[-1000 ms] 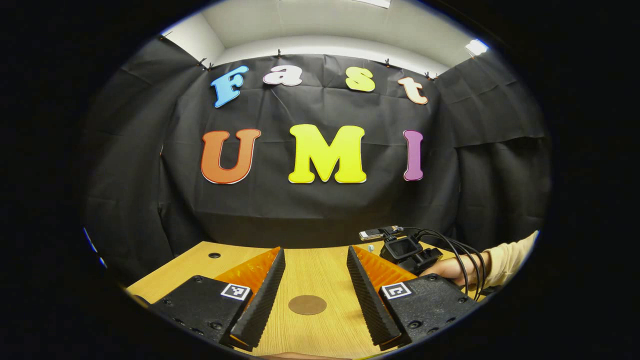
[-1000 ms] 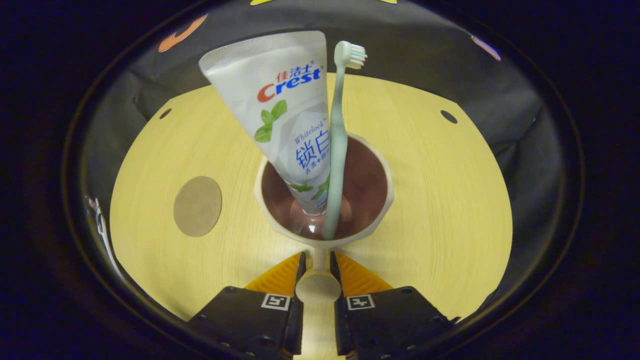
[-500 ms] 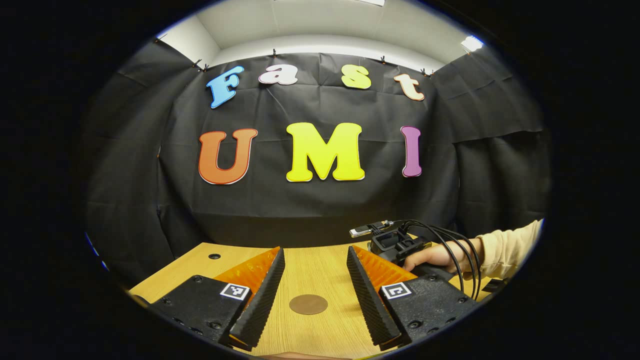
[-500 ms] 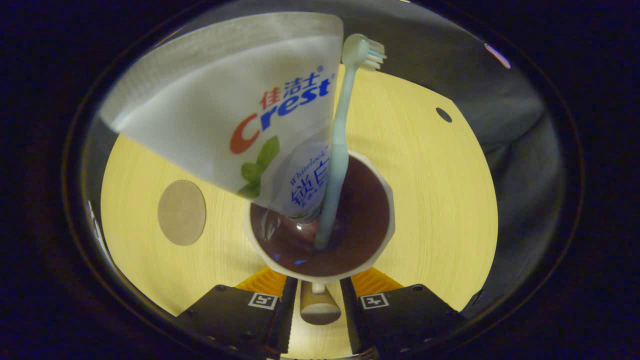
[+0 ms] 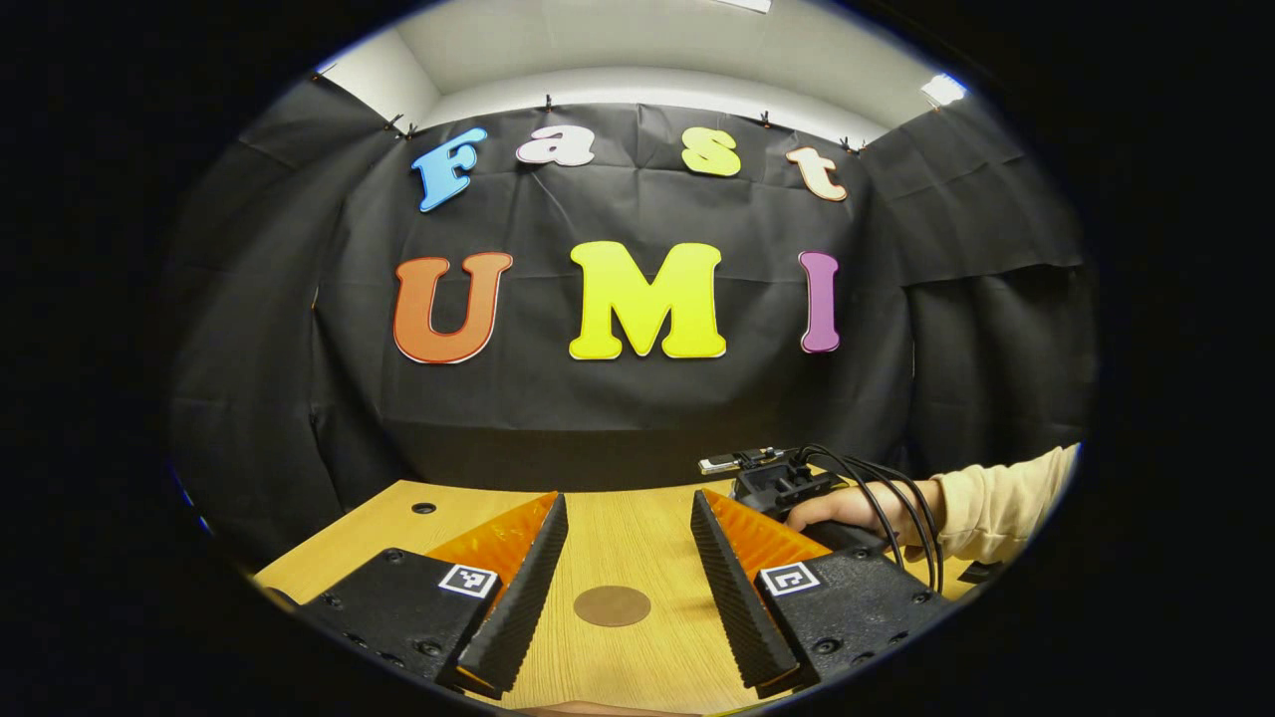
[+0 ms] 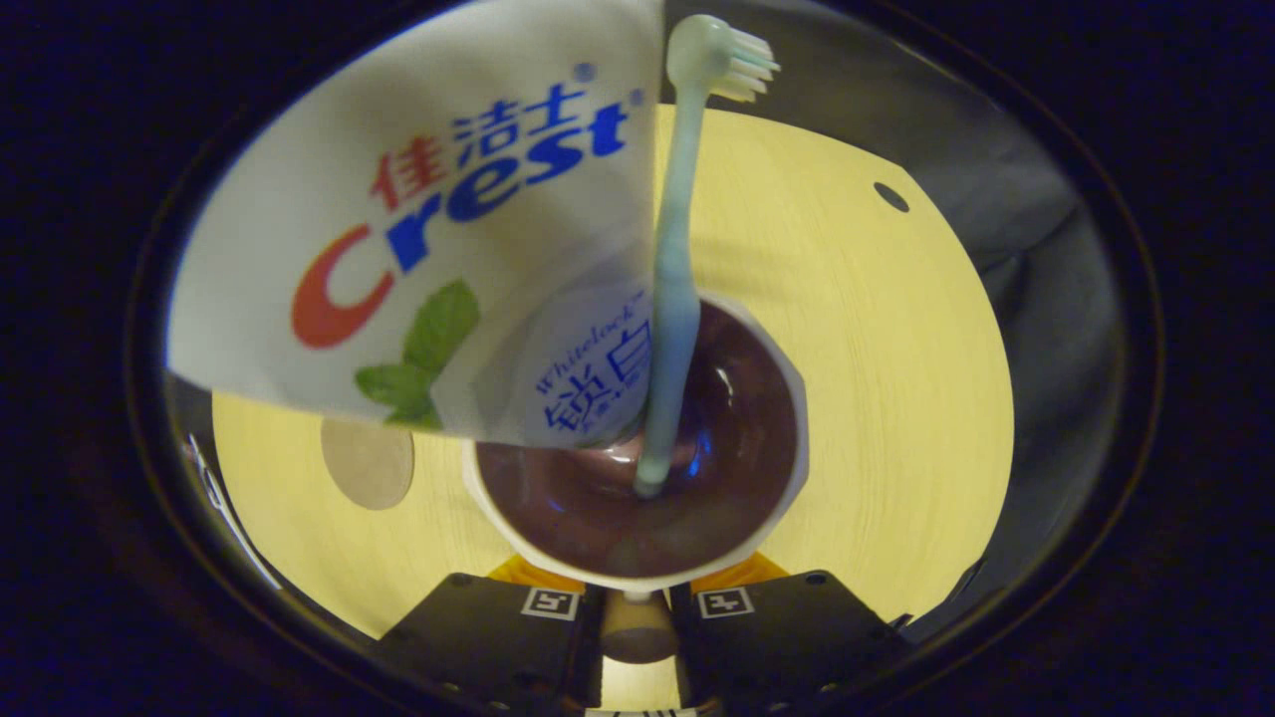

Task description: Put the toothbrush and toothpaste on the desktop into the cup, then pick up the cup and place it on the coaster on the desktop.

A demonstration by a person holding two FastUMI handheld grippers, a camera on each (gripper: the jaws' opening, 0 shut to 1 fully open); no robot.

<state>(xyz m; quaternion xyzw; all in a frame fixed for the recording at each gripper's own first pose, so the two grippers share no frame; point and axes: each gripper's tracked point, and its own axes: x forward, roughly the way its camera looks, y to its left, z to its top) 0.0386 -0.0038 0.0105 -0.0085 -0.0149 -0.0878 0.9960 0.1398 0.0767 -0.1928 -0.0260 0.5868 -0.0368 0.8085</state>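
Right gripper (image 6: 637, 622) pinching the cup's handle (image 6: 637, 629); cup (image 6: 637, 468) (toothpaste (image 6: 428, 249), toothbrush (image 6: 672, 279) inside) now raised nearer the camera, coaster (image 6: 367, 464) next. Left gripper (image 5: 623, 588) spread, idle.

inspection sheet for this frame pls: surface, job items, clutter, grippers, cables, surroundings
Surface: wooden desktop, small dark holes near the far edge.
Job's things: toothpaste tube and toothbrush stand in the cup; coaster bare.
Clutter: nothing seen.
Grippers: left gripper open above the coaster; right gripper shut on the cup's handle, held by a hand.
Cables: black cables loop over the hand.
Surroundings: black cloth wall, white ceiling.
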